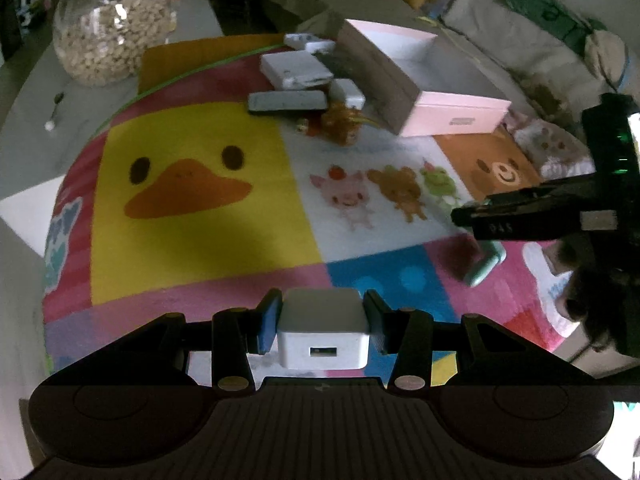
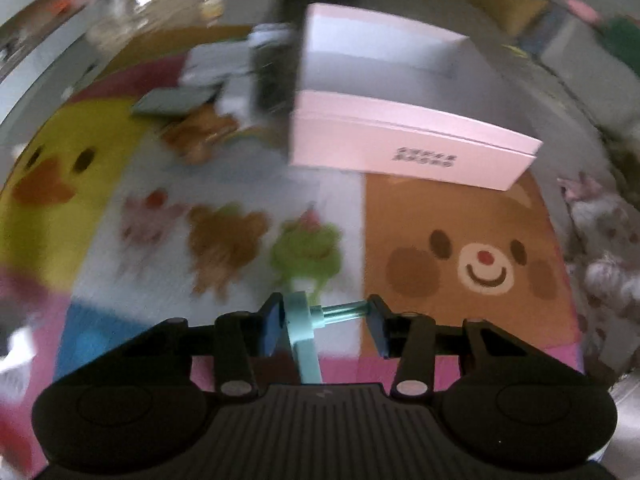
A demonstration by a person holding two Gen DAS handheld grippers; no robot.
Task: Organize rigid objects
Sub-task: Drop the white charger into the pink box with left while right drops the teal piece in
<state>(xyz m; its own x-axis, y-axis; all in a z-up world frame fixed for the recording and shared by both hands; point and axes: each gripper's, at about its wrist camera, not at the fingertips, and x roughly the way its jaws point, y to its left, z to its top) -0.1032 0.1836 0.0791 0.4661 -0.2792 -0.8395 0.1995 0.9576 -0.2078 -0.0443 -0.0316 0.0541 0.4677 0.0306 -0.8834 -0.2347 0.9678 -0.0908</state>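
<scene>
The left gripper (image 1: pixel 323 322) holds a white charger cube (image 1: pixel 323 330) squarely between its pads, socket face toward the camera, above the near edge of the cartoon play mat (image 1: pixel 192 240). The right gripper (image 2: pixel 325 322) is clamped on a small teal clip-like piece (image 2: pixel 304 328): one pad against its flat plate, the other on the tip of its thin rod, so the rod runs straight across the jaws. Farther on, the open pink box (image 2: pixel 400 148) stands at the mat's far right. Its long axis runs away from the grippers. It lies almost dead ahead of the right gripper, which is likely the nearer. From the left gripper it lies ahead and to the right. Loose chargers and a grey bar (image 1: pixel 286 101) crowd the box's left wall.
</scene>
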